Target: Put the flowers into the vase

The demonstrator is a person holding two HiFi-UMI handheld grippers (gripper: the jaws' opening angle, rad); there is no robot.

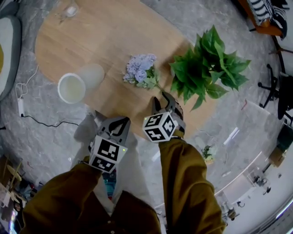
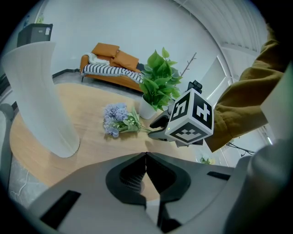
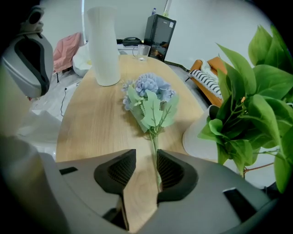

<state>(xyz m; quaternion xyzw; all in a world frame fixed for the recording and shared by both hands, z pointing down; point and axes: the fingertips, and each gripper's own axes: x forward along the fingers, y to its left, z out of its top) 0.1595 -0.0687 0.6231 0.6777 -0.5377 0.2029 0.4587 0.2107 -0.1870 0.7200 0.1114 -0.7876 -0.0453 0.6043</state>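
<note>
A bunch of pale blue artificial flowers (image 1: 142,71) (image 3: 149,98) (image 2: 116,119) lies on the wooden table (image 1: 114,32), its green stem pointing toward me. My right gripper (image 1: 164,101) (image 3: 145,155) (image 2: 158,129) is open and angled steeply down. The stem's end runs between its jaws, close along the right pad. The tall white vase (image 1: 80,82) (image 3: 104,43) (image 2: 41,96) stands upright to the left of the flowers. My left gripper (image 1: 112,122) (image 2: 146,155) is shut and empty, low at the table's near edge.
A leafy green plant (image 1: 208,68) (image 2: 158,82) in a white pot (image 3: 199,132) stands just right of the flowers, close to the right gripper. A clear glass (image 1: 69,10) (image 3: 143,50) sits at the table's far end. An orange sofa (image 2: 114,64) is behind.
</note>
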